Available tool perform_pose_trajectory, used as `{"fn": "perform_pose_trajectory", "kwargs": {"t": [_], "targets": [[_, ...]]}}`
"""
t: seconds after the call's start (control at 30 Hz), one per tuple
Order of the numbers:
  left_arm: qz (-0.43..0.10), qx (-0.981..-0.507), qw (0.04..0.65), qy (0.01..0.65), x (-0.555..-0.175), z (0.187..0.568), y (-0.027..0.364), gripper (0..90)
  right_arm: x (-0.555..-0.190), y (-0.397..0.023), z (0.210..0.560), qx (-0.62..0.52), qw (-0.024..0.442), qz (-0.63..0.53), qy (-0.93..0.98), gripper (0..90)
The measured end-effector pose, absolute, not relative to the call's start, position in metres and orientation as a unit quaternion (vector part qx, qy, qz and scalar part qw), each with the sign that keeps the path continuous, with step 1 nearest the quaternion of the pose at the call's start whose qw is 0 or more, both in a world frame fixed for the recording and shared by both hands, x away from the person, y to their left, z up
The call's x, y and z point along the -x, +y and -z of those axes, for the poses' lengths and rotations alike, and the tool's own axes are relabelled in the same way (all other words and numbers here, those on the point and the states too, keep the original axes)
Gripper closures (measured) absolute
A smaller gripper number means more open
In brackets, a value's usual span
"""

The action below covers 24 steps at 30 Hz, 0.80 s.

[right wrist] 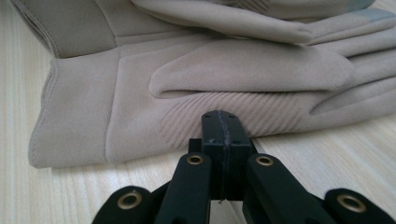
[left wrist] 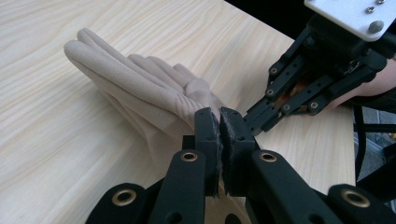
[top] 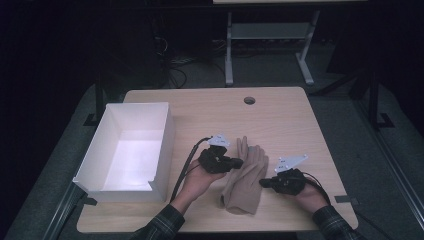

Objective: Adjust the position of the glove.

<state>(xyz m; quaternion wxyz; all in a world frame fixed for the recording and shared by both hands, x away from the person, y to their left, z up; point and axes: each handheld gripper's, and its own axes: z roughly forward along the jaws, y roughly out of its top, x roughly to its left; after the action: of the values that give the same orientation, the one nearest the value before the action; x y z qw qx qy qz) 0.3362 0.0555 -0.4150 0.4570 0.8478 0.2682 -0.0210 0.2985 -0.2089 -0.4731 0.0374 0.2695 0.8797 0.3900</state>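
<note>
A pair of beige gloves (top: 246, 176) lies stacked on the wooden table (top: 285, 125), fingers pointing away from me. My left gripper (top: 239, 162) comes in from the gloves' left side. In the left gripper view its jaws (left wrist: 219, 114) are pressed together on a thin fold of the upper glove (left wrist: 140, 79), whose ribbed fabric rises to the tips. My right gripper (top: 263, 183) rests at the gloves' right edge, and from the left gripper its tips (left wrist: 251, 122) are in sight. Its jaws (right wrist: 223, 116) are shut with nothing between them, just in front of the lower glove's ribbed palm (right wrist: 210, 70).
An open white box (top: 107, 191) stands at the table's left, close to my left forearm. A round cable hole (top: 249, 100) sits near the far edge. Bare wood surrounds the gloves. A desk frame (top: 270, 30) stands on the floor beyond the table.
</note>
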Motion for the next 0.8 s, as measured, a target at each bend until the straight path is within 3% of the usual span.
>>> {"fn": "perform_pose_trajectory", "kwargs": {"t": [0.8], "targets": [[0.04,-0.877,0.422,0.225,-0.326,0.443,0.012,86.5,-0.299,-0.194,0.474,-0.262,0.037,-0.392,0.881,89.8]]}}
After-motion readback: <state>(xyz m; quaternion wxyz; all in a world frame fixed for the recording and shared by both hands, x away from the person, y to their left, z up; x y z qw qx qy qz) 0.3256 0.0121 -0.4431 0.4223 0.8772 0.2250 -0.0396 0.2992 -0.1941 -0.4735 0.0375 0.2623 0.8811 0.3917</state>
